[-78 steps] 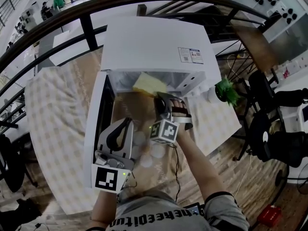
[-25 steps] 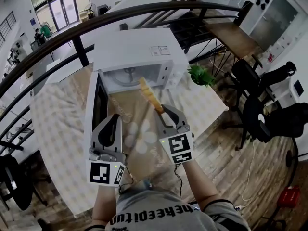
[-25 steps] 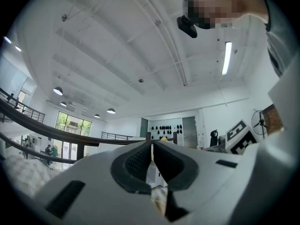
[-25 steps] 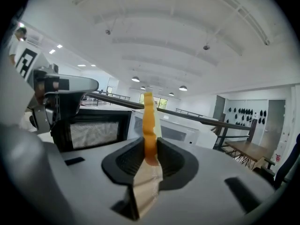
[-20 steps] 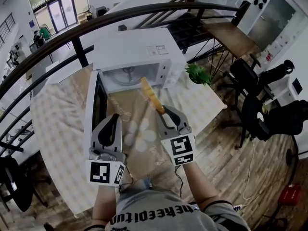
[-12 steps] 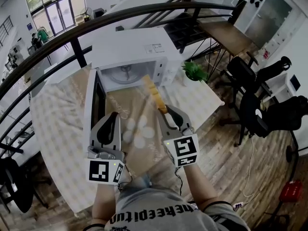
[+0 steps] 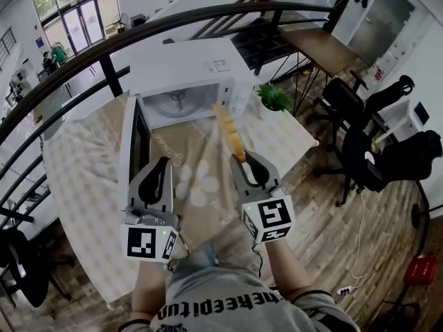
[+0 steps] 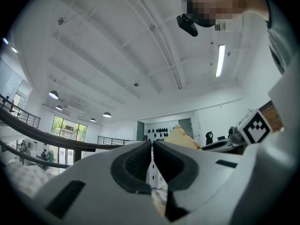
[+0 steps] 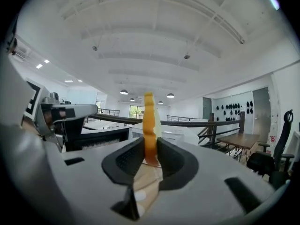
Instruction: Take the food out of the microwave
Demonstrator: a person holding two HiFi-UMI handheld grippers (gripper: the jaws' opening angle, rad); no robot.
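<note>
The white microwave [image 7: 187,71] stands at the table's far side, its door [image 7: 127,151] swung open to the left and its cavity [image 7: 177,102] showing only the glass turntable. My right gripper [image 7: 243,163] is shut on a flat yellow-orange slice of food [image 7: 228,131], held edge-up over the table in front of the microwave. In the right gripper view the food [image 9: 149,121] rises upright from between the pads of that gripper [image 9: 150,157]. My left gripper [image 7: 158,175] hangs level beside it on the left, and its jaws [image 8: 152,161] are shut with nothing between them.
A pale patterned cloth covers the table [image 7: 83,185]. A small green plant [image 7: 273,97] stands right of the microwave. A dark railing [image 7: 173,21] curves behind it. Black office chairs [image 7: 370,159] stand on the wooden floor to the right.
The right gripper has drawn the food out of the microwave's mouth and back toward the person, rising a little. The left gripper has pulled back slightly too.
</note>
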